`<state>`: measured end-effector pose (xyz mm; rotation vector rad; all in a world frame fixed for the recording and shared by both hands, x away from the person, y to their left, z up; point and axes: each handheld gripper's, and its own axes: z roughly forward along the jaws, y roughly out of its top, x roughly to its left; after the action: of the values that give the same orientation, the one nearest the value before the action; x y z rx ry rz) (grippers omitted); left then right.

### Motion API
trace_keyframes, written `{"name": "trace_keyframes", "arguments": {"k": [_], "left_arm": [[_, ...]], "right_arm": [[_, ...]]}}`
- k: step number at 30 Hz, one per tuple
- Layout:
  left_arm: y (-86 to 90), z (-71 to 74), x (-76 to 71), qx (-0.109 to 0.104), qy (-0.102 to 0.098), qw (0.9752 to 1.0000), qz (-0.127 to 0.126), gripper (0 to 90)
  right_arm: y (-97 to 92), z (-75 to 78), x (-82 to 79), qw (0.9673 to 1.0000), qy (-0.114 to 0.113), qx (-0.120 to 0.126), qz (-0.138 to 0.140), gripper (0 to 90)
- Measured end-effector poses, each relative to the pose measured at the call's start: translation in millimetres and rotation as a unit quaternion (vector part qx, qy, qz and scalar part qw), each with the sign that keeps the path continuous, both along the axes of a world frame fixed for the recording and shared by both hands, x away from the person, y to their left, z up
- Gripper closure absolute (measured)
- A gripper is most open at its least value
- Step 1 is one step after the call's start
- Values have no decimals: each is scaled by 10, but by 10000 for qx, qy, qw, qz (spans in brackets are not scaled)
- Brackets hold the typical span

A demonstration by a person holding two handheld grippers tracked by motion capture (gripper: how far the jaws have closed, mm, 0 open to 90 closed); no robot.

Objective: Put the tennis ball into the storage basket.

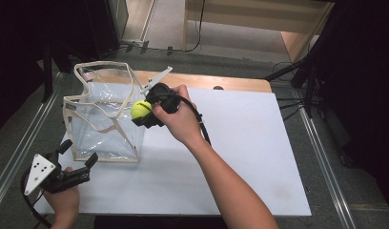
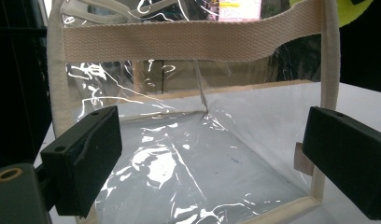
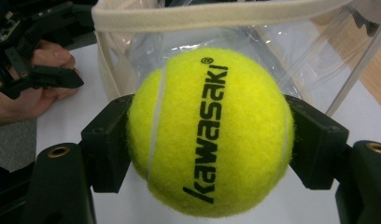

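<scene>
A yellow tennis ball (image 1: 140,109) marked "kawasaki" sits between the jaws of my right gripper (image 1: 144,112), which is shut on it. The ball (image 3: 209,130) hangs in the air just at the right top edge of a clear plastic bag (image 1: 104,119) with cream fabric trim. The bag stands upright and open on the white table sheet (image 1: 240,157) at the left. My left gripper (image 1: 78,160) rests near the table's front left corner, open, its jaws pointing at the bag's lower side (image 2: 198,154) with nothing between them.
A wooden table edge (image 1: 207,81) shows behind the white sheet. Metal rails (image 1: 21,143) run along both sides of the table. Cables and stand legs (image 1: 297,81) lie on the floor at the back right. The bag's loose straps (image 1: 107,112) droop across its opening.
</scene>
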<state>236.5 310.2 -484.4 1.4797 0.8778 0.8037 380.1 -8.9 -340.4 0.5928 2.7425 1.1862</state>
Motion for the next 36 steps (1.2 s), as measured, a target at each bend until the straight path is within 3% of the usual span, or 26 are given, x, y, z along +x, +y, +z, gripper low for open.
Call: {"name": "trace_keyframes", "arguments": {"k": [36], "left_arm": [[1,1,5,-24,8,10000,-3,54]], "right_arm": [[183,440,147,9997,-148,70,175,243]]}}
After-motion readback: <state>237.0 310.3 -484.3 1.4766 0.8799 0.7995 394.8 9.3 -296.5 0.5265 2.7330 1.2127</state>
